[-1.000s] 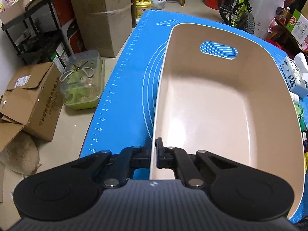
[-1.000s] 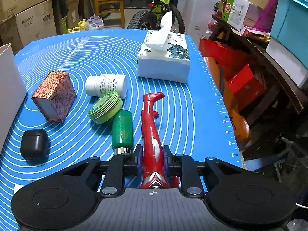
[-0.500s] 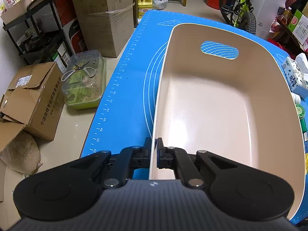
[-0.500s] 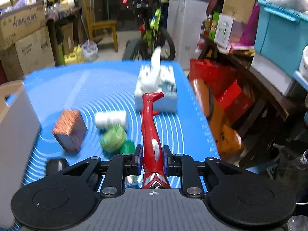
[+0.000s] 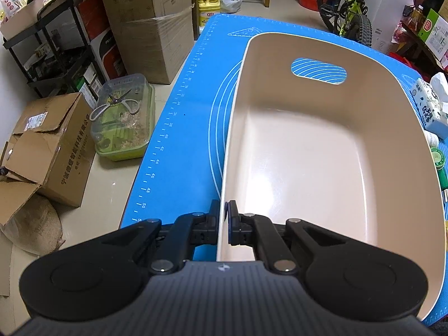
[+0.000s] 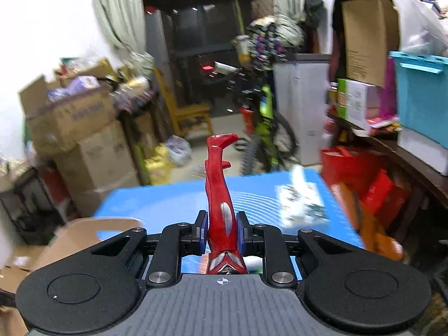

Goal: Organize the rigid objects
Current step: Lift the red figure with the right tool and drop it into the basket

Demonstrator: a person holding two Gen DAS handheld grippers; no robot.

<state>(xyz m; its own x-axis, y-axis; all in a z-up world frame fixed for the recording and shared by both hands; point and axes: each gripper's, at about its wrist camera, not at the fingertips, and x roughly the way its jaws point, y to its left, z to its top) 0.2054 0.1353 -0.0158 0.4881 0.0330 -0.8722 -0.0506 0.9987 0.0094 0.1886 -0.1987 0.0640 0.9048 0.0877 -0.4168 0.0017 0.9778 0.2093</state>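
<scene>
**A:** What do you get from the left wrist view?

**B:** My left gripper [image 5: 224, 218] is angled steeply down over the near end of the cream plastic bin with a cut-out handle slot [image 5: 319, 70]. Its jaws are clamped on the bin's near rim, one finger outside the wall, the other inside. The bin sits on the blue silicone mat printed with white arcs and ruler marks [image 5: 184, 128], and its inside is bare. Just beyond the bin's right wall I see a white tissue pack with a dark leaf print [image 5: 429, 109] and a green round tin [image 5: 437, 156], both on the mat.

**A:** And the right wrist view?

**B:** My right gripper [image 6: 222, 231] is raised above the mat [image 6: 173, 204] and points only slightly downward, more toward the room than the tabletop. It's closed tight on the glossy red plastic toy figure with silver patches [image 6: 219, 190], pinched at the thighs; the legs stick out forward, feet at the far end. The toy is in the air, clear of the mat. The background is blurred, but the bin's corner [image 6: 84, 232] shows low on the left and the tissue pack [image 6: 302, 204] to the right.
</scene>
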